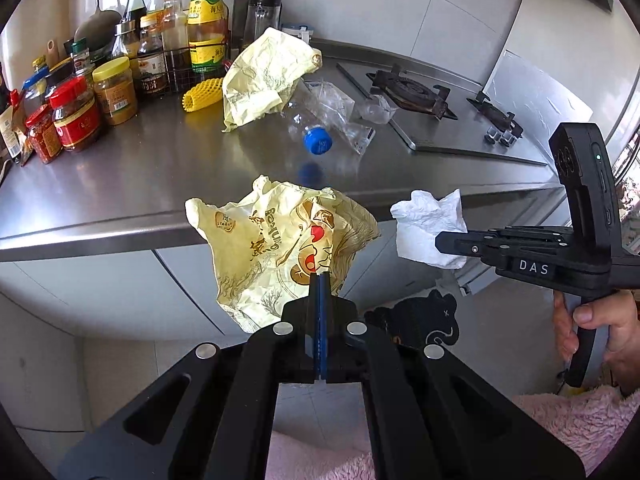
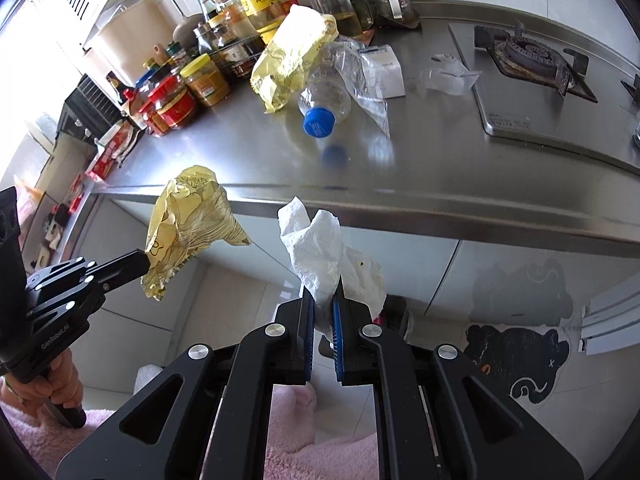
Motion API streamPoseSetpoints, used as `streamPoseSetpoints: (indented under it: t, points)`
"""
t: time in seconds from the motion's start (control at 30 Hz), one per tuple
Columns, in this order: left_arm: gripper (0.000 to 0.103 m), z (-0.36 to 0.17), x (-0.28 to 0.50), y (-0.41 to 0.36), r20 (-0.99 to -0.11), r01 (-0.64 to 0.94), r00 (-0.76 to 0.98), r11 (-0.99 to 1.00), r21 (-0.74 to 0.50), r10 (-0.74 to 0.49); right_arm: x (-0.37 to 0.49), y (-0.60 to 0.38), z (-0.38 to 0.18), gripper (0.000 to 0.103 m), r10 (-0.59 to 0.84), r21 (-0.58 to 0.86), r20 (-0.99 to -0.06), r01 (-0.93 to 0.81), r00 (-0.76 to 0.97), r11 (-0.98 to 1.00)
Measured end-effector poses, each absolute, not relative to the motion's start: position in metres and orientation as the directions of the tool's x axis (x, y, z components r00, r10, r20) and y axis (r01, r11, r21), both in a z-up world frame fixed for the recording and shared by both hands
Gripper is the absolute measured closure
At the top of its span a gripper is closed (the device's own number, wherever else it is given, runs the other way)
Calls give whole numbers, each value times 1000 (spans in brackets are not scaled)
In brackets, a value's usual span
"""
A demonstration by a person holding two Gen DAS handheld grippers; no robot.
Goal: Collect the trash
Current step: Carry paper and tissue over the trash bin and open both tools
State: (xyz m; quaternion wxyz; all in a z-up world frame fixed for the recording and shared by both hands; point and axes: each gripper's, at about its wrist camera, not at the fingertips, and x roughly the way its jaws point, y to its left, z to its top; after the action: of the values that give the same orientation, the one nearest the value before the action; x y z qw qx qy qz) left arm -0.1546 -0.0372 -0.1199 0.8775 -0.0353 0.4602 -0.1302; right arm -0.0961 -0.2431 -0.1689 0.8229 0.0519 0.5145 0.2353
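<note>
The crumpled yellow printed paper wrapper hangs off the steel counter's front edge, pinched at one corner by the left gripper. Beside it, the right gripper clamps a crumpled white paper tissue. Still on the counter: a clear blue-capped plastic bottle. The wrapper's thin corner hold could slip during a swing.

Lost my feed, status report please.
Left gripper shut on yellow wrapper. Right gripper shut on white tissue. Plastic bottle remains on counter.
</note>
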Motion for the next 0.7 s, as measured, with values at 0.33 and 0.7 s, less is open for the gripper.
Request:
streamPoseSetpoints:
  t: [0.33,0.7]
  points:
    - [103,-205,-151,-47,-885,169,389,964,-205,-257,-91,-240,-251,94,364,296,-897,-270,250,916]
    - [103,-329,-124,-45,-925,98,238,955,-281,-297,-62,-232,-364,94,306,280,-935,-162,177,946]
